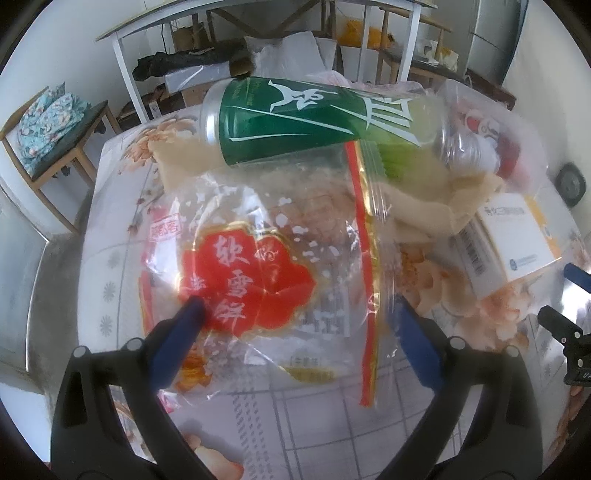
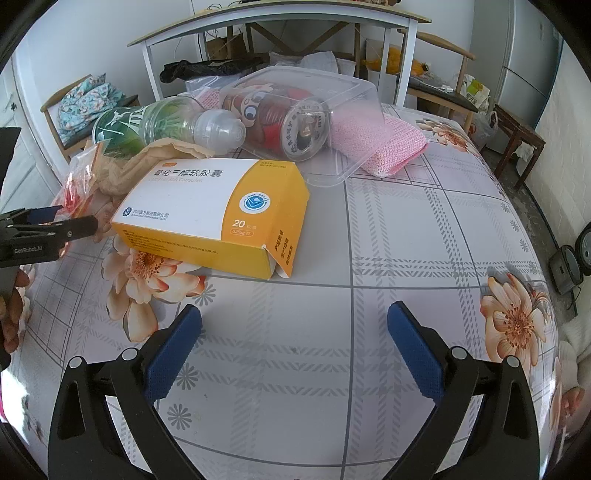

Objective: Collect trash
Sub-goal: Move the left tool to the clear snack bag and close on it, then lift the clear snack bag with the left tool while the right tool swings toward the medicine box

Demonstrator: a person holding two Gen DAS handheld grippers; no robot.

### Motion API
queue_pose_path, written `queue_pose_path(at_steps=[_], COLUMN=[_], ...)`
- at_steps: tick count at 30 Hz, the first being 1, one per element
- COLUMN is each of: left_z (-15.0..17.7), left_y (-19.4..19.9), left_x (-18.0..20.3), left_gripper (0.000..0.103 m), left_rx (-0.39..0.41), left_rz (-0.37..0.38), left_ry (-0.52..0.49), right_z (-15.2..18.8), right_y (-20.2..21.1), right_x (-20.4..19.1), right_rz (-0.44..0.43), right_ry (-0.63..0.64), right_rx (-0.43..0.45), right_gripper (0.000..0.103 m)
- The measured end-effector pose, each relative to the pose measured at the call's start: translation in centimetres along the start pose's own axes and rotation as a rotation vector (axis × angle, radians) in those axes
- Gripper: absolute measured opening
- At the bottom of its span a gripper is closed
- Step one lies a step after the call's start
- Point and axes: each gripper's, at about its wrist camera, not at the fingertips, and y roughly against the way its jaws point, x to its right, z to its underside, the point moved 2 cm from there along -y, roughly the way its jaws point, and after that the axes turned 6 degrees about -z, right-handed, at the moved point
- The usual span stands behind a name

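A clear snack bag (image 1: 266,266) with a red label lies flat on the flowered tablecloth, right under my left gripper (image 1: 295,306), which is open with a finger on either side of it. Behind the bag a green-labelled bottle (image 1: 310,118) lies on its side across crumpled beige paper (image 1: 424,199). A white and yellow medicine box (image 2: 210,214) lies ahead and left of my right gripper (image 2: 293,314), which is open over bare tablecloth. A red can (image 2: 280,118) lies inside a tipped clear plastic container (image 2: 332,107). The bottle (image 2: 162,122) sits left of the can.
A pink cloth (image 2: 384,144) lies beside the clear container. The left gripper's body (image 2: 37,236) and a hand show at the left edge of the right wrist view. A white desk (image 2: 280,26), wooden chairs (image 1: 51,147) and floor clutter surround the table (image 2: 424,258).
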Motion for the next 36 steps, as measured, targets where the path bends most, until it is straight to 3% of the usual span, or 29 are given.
queue_pose_path(at_steps=[7,12,16,20,28,36], left_z=[0.6,0.6,0.7,1.2,3.5,6.7], left_y=[0.9,1.9,2.2,2.9,6.0,8.3], left_x=[0.6,0.6,0.9,1.3,2.9,4.8], left_gripper=[0.077,0.051,0.041,0.017,0.013,0.013], left_rx=[0.016,0.026,0.033,0.039,0.081,0.099], left_rz=[0.011,0.062,0.058,0.059,0.044,0.118], left_ry=[-0.027,-0.021,-0.042,-0.051,-0.03,0.008], right_z=[0.0,0.0,0.0,0.0,0.1,0.9], right_y=[0.0,0.0,0.0,0.0,0.1,1.3], right_x=[0.0,0.0,0.0,0.0,0.0,0.8], right_rz=[0.0,0.0,0.0,0.0,0.0,-0.028], right_ry=[0.0,0.0,0.0,0.0,0.0,-0.015], right_rx=[0.0,0.0,0.0,0.0,0.0,-0.03], right_gripper=[0.097,0.097,0.097,0.097,0.097,0.097])
